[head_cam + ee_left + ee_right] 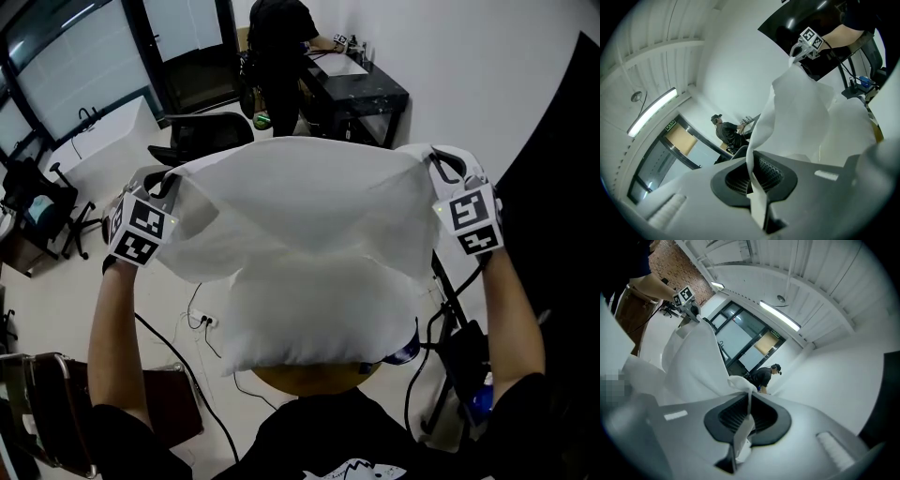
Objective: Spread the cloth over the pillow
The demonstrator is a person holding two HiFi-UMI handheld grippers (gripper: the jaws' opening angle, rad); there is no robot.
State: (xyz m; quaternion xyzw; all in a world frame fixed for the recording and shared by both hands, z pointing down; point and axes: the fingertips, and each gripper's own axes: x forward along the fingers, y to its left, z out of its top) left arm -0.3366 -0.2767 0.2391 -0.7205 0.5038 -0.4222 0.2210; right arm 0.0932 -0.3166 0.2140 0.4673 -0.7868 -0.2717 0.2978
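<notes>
I hold a thin white cloth [300,211] stretched wide and lifted between both grippers. My left gripper [165,180] is shut on its left corner, my right gripper [442,165] on its right corner. Below the cloth's hanging edge shows a white pillow [314,323], resting on something yellowish [309,377] that is mostly hidden. In the left gripper view a fold of cloth [797,112] runs down into the pinched left gripper [753,180], with the right gripper [806,43] far across. The right gripper view shows the cloth [693,362] clamped in the right gripper [747,417].
A person in dark clothes [277,56] stands at a black desk [361,94] at the back. A black office chair [202,136] is behind the cloth. Cables [202,323] lie on the floor at left, a brown seat [56,403] at lower left, a dark panel [562,187] at right.
</notes>
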